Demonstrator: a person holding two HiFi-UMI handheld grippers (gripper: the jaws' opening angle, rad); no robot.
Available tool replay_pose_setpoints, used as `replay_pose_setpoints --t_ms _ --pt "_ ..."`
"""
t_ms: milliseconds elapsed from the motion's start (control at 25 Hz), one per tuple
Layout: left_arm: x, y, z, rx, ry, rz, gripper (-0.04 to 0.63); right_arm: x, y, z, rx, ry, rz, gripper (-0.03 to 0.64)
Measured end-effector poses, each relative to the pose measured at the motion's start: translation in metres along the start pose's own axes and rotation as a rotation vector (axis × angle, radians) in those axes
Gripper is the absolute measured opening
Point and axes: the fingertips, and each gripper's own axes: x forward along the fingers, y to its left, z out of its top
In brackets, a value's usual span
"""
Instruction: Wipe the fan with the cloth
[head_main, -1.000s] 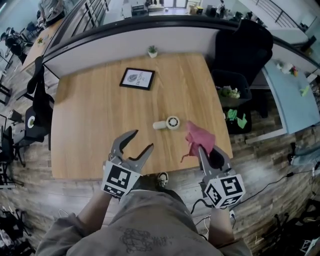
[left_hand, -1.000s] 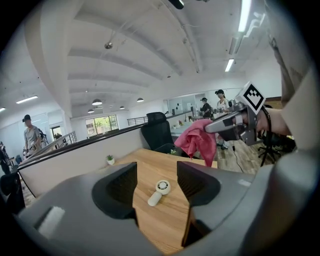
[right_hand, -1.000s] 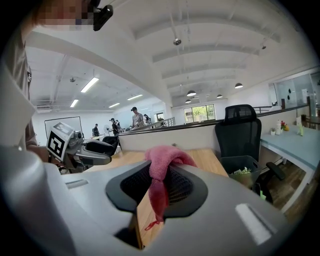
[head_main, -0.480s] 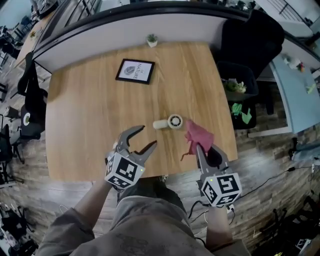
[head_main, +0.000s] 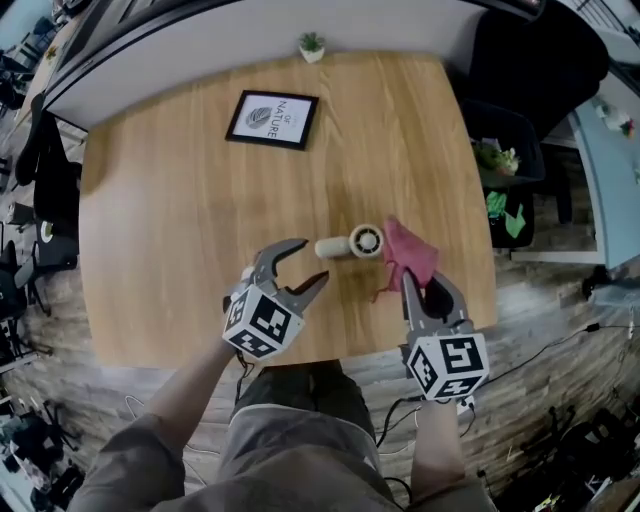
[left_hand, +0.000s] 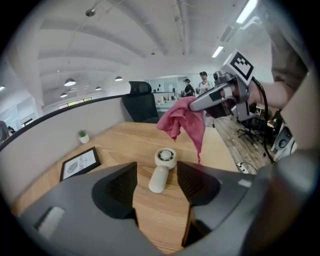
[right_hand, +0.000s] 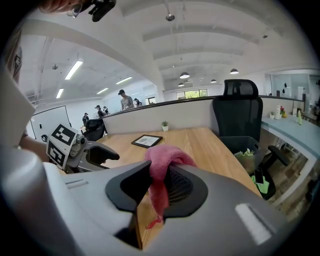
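Observation:
A small white handheld fan (head_main: 352, 243) (left_hand: 161, 170) lies on its side on the wooden table (head_main: 180, 210), its round head pointing right. My right gripper (head_main: 417, 282) is shut on a pink cloth (head_main: 407, 254) (right_hand: 161, 165), which hangs just right of the fan's head, above the table. My left gripper (head_main: 298, 267) (left_hand: 156, 184) stands open with nothing between its jaws, just in front of the fan's handle. In the left gripper view the cloth (left_hand: 183, 121) dangles over the fan.
A framed picture (head_main: 272, 119) lies at the far side of the table and a small potted plant (head_main: 312, 44) stands by the back edge. A black office chair (right_hand: 239, 116) and a bin (head_main: 504, 152) stand off the table's right edge.
Both grippers have moved forward, closer to the fan. The cloth now hangs right beside the fan's head, and the left gripper's jaws sit nearer its handle.

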Motion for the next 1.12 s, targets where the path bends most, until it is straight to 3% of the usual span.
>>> replay_pose_setpoints --t_ms 280,680,840,1120 --pt "0.042 0.002 -0.031 0.035 0.047 -0.055 0.255 0.037 -0.017 -0.038 0.041 0.058 -0.034 0.077" --pt "0.081 0.002 -0.065 -0.045 0.081 -0.119 0.251 0.067 -0.031 -0.06 0.113 0.074 -0.074 0.077" --pt "0.082 0.003 -0.067 -0.048 0.072 -0.123 0.186 0.079 -0.03 -0.062 0.11 0.081 -0.073 0.077" --pt "0.084 0.0 -0.075 -0.07 0.059 -0.129 0.179 0.107 -0.016 -0.069 0.113 0.113 -0.061 0.077"
